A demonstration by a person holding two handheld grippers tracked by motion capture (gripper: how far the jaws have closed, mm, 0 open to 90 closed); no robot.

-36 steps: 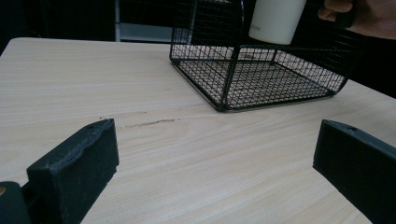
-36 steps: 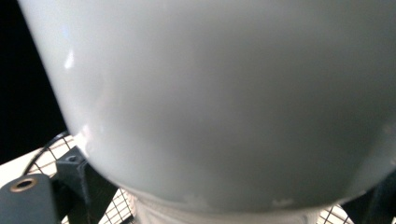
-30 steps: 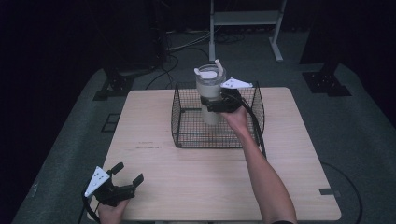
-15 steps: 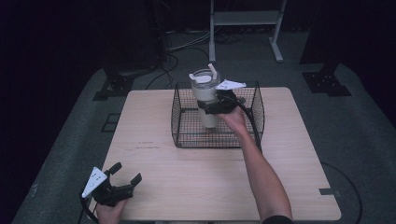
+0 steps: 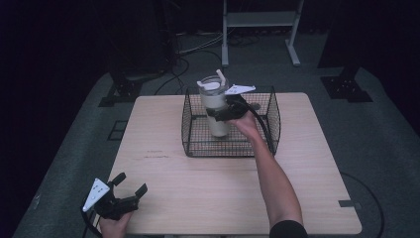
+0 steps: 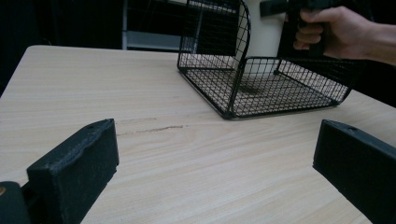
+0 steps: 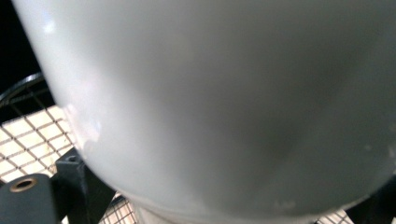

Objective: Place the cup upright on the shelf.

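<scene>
Cream-white and glossy, the tumbler [image 5: 215,106] stands upright inside the black wire basket [image 5: 267,119], clamped around its upper body by the right claw [image 5: 221,112]. The right gripper view is taken up by that smooth curved wall [image 7: 224,102], with the jaw bases showing at the bottom corners on either side of it and basket mesh beneath. From above, the cup rises well over the basket rim, directly ahead of the claw's jaws, its lid and a straw-like piece at the top. Whether its base touches the basket floor or hangs just above it I cannot tell.

My judgement: this is a rigid, insulated-type drinking cup, probably fairly heavy for its size and top-heavy if filled. Its polished skin looks slippery, so a pinch across the wide upper section could slide; a hold lower on the wide part, squarely across the diameter, would be steadier. Tilting risks catching the basket wires.

The left claw [image 5: 130,190] rests spread wide at the near-left of the tabletop [image 5: 163,129], holding nothing; the basket lies well ahead of it and to its right.
</scene>
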